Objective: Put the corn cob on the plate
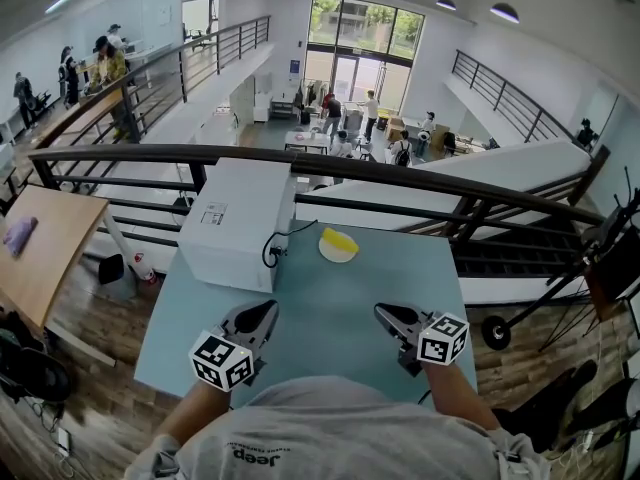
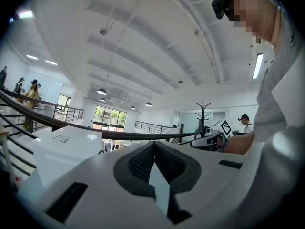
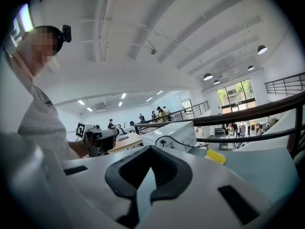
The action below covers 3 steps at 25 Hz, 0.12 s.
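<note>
Yellow corn cob (image 1: 341, 239): lies on the round white plate (image 1: 332, 256), far middle of the pale blue surface (image 1: 325, 303), just right of the white box (image 1: 240, 218).
Left gripper (image 1: 266, 310): near left, jaws pressed together, empty.
Right gripper (image 1: 383, 312): near right, jaws pressed together, empty.

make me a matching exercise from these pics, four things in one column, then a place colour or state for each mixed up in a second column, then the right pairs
Things
1. corn cob
2. box
3. left gripper
4. right gripper

Place, colour or state
A. shut and empty, over the near part of the table, at the head view's right
B. white, at the table's far left
C. yellow, on the plate
D. shut and empty, over the near part of the table, at the head view's left

Pairs: 1-C, 2-B, 3-D, 4-A
</note>
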Available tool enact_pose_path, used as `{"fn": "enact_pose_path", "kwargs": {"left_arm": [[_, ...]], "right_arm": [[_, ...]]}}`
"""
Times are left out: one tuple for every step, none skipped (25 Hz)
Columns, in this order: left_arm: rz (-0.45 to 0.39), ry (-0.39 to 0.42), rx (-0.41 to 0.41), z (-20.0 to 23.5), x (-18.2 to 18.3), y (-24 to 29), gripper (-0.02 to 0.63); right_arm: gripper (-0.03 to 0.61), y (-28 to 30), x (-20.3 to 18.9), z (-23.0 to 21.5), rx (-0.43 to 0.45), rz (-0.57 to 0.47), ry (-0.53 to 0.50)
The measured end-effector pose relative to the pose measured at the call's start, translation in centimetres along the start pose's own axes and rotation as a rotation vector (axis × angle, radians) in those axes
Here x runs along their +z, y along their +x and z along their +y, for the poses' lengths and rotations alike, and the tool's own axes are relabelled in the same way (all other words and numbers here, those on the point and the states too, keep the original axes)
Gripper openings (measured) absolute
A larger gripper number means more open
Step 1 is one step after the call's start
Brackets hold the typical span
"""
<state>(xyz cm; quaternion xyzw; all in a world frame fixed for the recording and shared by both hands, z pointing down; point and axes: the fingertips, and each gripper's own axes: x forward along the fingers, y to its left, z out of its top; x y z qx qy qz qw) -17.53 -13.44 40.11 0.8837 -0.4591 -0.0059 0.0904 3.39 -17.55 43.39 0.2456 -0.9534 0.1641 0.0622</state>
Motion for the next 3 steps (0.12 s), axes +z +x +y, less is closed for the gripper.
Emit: {"fn": "enact_pose_path", "kwargs": {"left_arm": [[0.001,-0.001,0.000,-0.03,-0.04,-0.01,0.017],[0.001,-0.002,0.000,-0.06,-0.08,-0.01,0.017],[0.002,-0.003,0.000,-0.09,-0.12,0.00,0.017]], "right_arm": [[0.017,-0.02,-0.04,0.02,0.000,0.001,0.000],[0.015,-0.03,-0.07,0.03,0.000,0.001,0.001],[0.017,-0.05,-0.09,0.04,0.001,0.002,0.001]]}}
